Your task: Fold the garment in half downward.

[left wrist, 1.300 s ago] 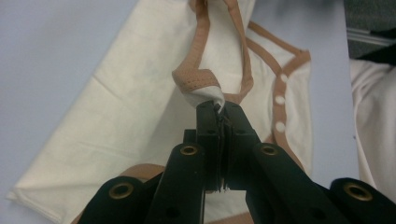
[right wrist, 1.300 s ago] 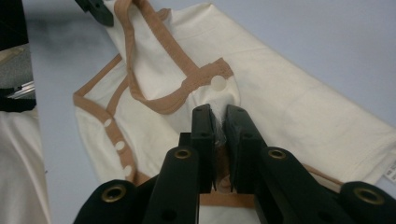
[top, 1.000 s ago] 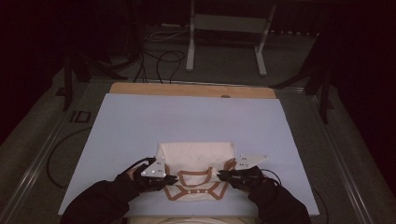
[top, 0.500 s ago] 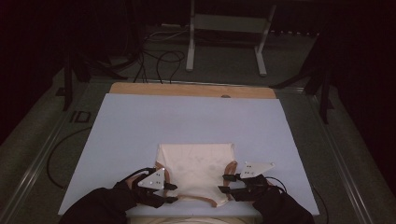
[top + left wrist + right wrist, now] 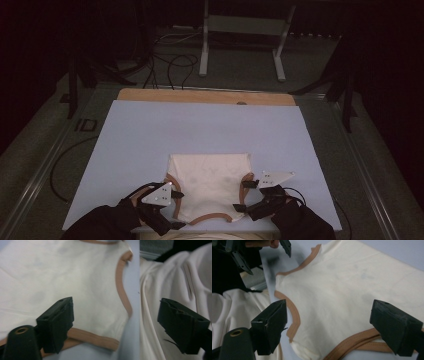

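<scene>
Cream cotton garment with tan-brown binding along its neckline and armholes (image 5: 209,187) lying flat at the near edge of the pale blue counter (image 5: 200,130), folded to a squarish shape, straight folded edge on the far side, curved brown neckline on the near side.

Left gripper (image 5: 172,210) just beside the garment's near left corner, jaws standing wide apart, having just been opening, clamped on nothing. Seen in the left gripper view: one jaw over the brown binding at the garment's corner, the other well off the garment, over a white creased cloth beyond the counter's edge (image 5: 175,285); garment (image 5: 62,282) flat between and ahead of them; whether the first jaw touches the binding, cannot tell.

Right gripper (image 5: 245,196) just beside the garment's near right corner, jaws likewise wide apart after just opening, gripping nothing. Seen in the right gripper view: garment (image 5: 352,290) spread between the two jaws, one jaw beside the curved brown armhole binding, the other over the brown edge strip; left gripper (image 5: 284,246) farther off past the garment's opposite corner.

Strip of bare wood (image 5: 200,96) along the counter's far edge, well apart from the garment.
</scene>
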The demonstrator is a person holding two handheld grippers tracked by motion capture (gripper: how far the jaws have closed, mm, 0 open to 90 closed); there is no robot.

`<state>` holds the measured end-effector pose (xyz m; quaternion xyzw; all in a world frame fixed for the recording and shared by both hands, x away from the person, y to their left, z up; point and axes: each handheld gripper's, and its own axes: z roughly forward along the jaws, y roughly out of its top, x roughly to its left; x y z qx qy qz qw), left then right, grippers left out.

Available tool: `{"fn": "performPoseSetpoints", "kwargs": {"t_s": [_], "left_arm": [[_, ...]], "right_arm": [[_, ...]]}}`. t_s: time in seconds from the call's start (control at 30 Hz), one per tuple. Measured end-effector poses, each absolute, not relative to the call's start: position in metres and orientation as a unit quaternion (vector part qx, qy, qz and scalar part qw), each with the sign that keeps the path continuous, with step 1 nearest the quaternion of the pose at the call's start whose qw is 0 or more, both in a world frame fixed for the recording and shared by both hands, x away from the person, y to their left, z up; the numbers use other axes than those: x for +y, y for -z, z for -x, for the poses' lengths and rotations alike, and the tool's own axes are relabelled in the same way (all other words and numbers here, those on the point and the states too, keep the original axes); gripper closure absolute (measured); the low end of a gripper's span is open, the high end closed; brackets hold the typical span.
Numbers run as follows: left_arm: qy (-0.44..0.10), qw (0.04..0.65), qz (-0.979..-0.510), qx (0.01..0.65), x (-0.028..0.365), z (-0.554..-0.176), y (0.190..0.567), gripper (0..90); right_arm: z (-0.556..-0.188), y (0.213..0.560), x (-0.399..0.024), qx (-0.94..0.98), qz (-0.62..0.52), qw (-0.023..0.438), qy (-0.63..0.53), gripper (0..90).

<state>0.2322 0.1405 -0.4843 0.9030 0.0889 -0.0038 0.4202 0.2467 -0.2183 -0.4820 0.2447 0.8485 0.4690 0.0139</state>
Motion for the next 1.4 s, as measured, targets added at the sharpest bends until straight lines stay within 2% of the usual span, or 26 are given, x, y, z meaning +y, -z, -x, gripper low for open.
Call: {"fn": "performPoseSetpoints", "kwargs": {"t_s": [0.2, 0.87, 1.4], "left_arm": [[-0.004, 0.425, -0.899, 0.105, 0.145, -0.239, 0.476, 2.4], [-0.048, 0.458, -0.878, 0.133, 0.15, -0.277, 0.451, 0.5], [-0.071, 0.447, -0.872, 0.186, 0.156, -0.318, 0.458, 0.4]], "right_arm": [[-0.249, 0.478, -0.221, 0.841, -0.244, 0.034, -0.482, 11.6], [-0.275, 0.46, -0.226, 0.83, -0.25, 0.066, -0.494, 10.8], [-0.316, 0.458, -0.231, 0.826, -0.262, 0.082, -0.492, 10.7]]}}
